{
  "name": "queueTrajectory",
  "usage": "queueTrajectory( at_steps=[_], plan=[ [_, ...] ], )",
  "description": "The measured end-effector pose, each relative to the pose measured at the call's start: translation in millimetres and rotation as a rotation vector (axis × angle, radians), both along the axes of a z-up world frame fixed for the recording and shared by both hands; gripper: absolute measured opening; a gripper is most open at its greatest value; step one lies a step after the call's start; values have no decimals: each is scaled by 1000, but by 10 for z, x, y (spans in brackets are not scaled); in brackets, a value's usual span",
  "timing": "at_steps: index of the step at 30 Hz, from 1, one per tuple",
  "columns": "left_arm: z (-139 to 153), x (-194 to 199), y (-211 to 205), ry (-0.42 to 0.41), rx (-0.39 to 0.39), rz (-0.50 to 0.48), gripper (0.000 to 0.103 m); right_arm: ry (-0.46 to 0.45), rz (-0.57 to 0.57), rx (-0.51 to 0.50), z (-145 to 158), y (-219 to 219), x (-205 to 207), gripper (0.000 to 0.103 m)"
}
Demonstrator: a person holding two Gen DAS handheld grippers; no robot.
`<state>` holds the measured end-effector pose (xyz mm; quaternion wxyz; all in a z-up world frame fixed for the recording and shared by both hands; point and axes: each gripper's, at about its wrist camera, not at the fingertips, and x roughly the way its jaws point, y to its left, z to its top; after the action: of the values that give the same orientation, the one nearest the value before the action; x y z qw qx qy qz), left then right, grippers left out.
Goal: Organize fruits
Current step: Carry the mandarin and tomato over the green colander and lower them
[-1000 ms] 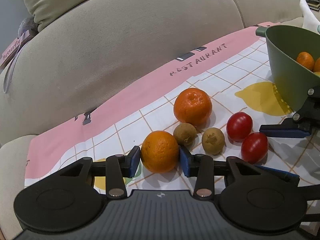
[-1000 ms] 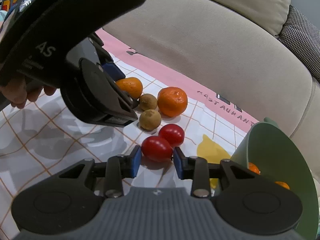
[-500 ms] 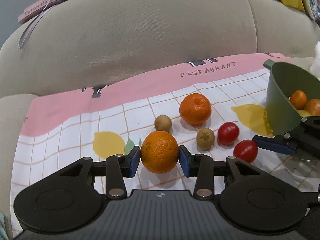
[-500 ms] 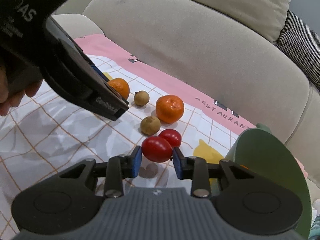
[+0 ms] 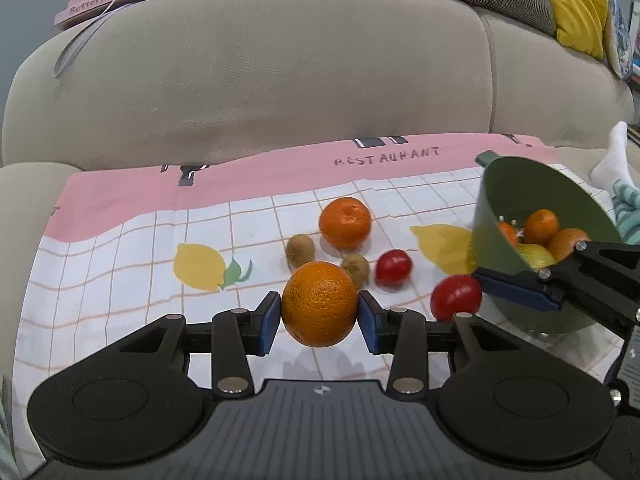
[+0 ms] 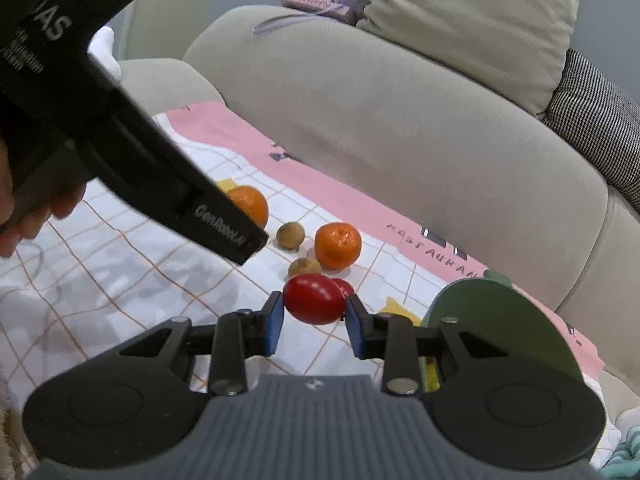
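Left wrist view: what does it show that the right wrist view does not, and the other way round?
Only the left wrist view shows the fruit inside the bowl and the yellow cushion. Only the right wrist view shows the person's fingers. Both show the left claw holding an orange, the right claw holding a tomato, and two kiwis.

Second tomato (image 6: 345,287) mostly hidden, seemingly behind the held tomato (image 6: 314,298).

We find one orange (image 5: 319,304) clamped between the left tool's (image 5: 319,316) pads and one red tomato (image 6: 314,298) clamped in the right tool (image 6: 315,318). A second orange (image 5: 345,222), two brown kiwis (image 5: 300,246) and another tomato (image 5: 393,267) lie loose on the checked cloth (image 5: 132,240); the tilted green bowl (image 5: 516,184) holds more citrus.
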<state>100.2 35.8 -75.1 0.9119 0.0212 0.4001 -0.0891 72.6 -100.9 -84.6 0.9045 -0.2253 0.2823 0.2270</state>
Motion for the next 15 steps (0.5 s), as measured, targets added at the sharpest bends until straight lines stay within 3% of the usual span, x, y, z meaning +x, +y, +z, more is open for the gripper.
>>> queueTrajectory(
  at_steps=[9,15],
  plan=[
    [299,-230,-207,-29,-31,-23,46,-21,-21,31,253,-245,-130,30],
    [478,-328,-543,-49,-53,-120,46,26,-82,66,424,-596,-167,30]
  ],
)
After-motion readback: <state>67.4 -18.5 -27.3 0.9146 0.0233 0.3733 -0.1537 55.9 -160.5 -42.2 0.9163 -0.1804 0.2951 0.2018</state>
